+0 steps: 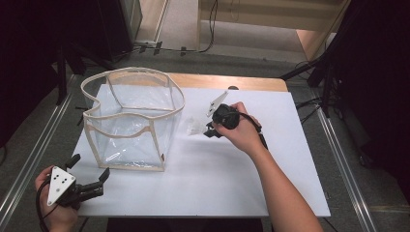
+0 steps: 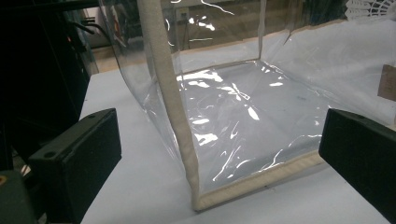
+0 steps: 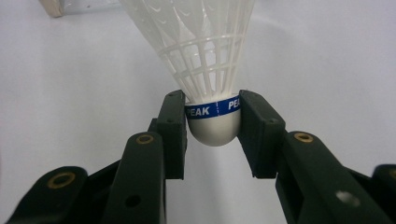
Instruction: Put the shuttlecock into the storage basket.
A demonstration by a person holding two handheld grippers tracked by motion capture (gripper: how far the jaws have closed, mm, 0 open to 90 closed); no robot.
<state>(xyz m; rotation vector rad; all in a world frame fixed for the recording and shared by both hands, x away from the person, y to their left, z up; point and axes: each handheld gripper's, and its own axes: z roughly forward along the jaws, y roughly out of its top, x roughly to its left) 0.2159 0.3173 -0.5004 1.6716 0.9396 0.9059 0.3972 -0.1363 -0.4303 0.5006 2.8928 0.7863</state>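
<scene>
A white shuttlecock point(image 3: 212, 70) is clamped at its rounded cork base between the fingers point(image 3: 173, 122) of the right gripper point(image 1: 209, 130), its skirt pointing away from the gripper, just beside the right wall of the clear plastic bag point(image 1: 133, 121) on the white table point(image 1: 227, 179); the blue band on the cork reads "PEAK". The left gripper point(image 1: 92, 175) is held at the table's near left corner with its fingers point(image 2: 79, 154) spread wide and empty, aimed at the bag's near corner seam.
</scene>
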